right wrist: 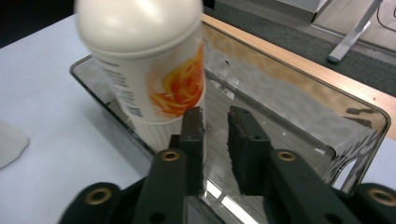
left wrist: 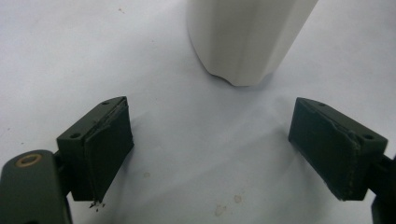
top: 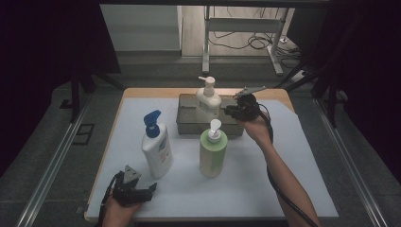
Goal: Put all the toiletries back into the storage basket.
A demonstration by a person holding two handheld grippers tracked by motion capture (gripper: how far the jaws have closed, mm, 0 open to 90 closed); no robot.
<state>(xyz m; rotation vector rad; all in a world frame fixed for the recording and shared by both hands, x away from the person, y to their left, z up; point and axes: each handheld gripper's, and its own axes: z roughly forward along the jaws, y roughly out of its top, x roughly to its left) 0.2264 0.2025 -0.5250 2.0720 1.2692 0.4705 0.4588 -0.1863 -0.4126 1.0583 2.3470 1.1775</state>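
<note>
**Spotter:** Where does everything sit against the tray?

**Me:** The clear tray is at the far middle of the white mat; the cream pump bottle stands upright inside it, toward its left half. The green bottle stands just in front of the tray; the white bottle with the blue pump is nearer me and to its left.

**Spotter:** And your claws?

**Me:** My right gripper hangs over the tray, jaws drawn nearly together with a thin gap and nothing between them; the left jaw is right beside the cream bottle, though I cannot tell if it touches. My left gripper is well short of the tray at the mat's near edge, jaws spread wide and empty, aimed at the blue-pump bottle's base.

**Spotter:** What worries you?

**Me:** I'd judge the risk is a sideways nudge; that bottle is tall and narrow, so a brushing jaw could tip it against the tray wall; my cable could also catch the green bottle's pump.
</note>
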